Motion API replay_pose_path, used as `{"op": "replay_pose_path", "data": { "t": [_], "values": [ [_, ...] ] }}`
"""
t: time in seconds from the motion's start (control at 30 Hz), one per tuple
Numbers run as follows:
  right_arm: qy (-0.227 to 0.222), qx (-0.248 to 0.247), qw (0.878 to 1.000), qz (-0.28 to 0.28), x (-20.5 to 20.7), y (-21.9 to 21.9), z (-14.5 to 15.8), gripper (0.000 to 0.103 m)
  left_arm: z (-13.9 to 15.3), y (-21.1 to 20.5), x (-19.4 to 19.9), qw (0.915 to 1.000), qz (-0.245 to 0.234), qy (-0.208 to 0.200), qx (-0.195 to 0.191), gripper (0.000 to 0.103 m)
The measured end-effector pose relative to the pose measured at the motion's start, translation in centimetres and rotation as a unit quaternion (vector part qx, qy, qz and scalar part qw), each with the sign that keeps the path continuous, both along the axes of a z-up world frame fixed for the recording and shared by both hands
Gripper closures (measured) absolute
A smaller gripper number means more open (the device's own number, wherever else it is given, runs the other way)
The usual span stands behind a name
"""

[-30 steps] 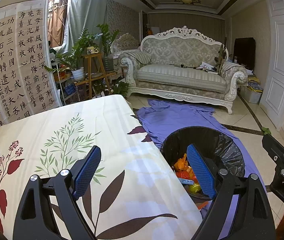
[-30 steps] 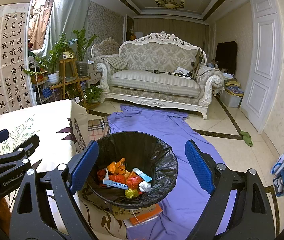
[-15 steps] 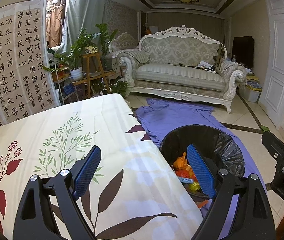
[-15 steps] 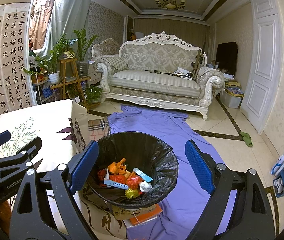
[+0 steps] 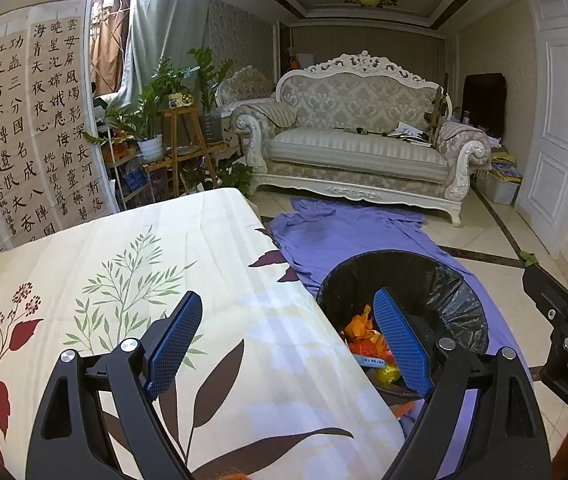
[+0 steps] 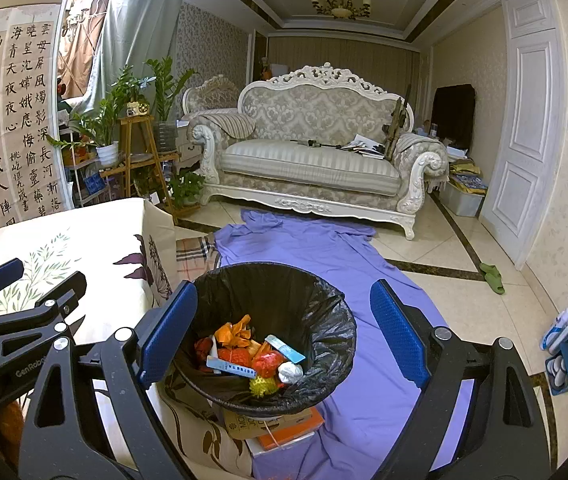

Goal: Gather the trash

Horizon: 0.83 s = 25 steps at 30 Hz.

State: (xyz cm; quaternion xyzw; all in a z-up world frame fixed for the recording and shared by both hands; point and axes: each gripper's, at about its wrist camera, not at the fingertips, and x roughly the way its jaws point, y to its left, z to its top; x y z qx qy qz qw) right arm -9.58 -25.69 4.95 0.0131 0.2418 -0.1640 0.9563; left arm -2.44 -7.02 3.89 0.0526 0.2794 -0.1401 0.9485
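Note:
A black-bagged trash bin (image 6: 323,312) stands on the floor beside the table, with orange, red, yellow and white trash (image 6: 252,354) inside; it also shows in the left wrist view (image 5: 455,292). My right gripper (image 6: 284,334) is open and empty, held above the bin. My left gripper (image 5: 295,346) is open and empty, over the right edge of the table's floral cloth (image 5: 144,280). No loose trash shows on the cloth.
A purple sheet (image 6: 315,248) lies on the floor past the bin. A cardboard box and orange book (image 6: 280,428) sit under the bin. A white sofa (image 6: 315,160) stands at the back, plant stands (image 6: 136,148) at the left, a white door (image 6: 523,140) at the right.
Both grippers have barely moved; the left view shifted slightly. Both stay open and empty.

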Motion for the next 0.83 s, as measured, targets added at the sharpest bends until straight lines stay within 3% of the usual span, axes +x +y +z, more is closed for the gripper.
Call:
{"op": "replay_pose_path", "data": {
  "t": [0.4, 0.57, 0.83],
  "values": [
    [0.0, 0.0, 1.0, 0.0, 0.0, 0.0, 0.0, 0.017, -0.2, 0.2, 0.4, 0.9998, -0.004, 0.013, -0.013, 0.018],
    [0.004, 0.0, 1.0, 0.006, 0.2, 0.3, 0.2, 0.017, -0.3, 0.2, 0.5, 1.0, 0.006, 0.0, 0.002, 0.017],
    [0.015, 0.01, 0.999, 0.036, 1.7, 1.8, 0.0, 0.017, -1.4, 3.3, 2.4, 0.9983, 0.043, 0.04, 0.004, 0.016]
  ]
}}
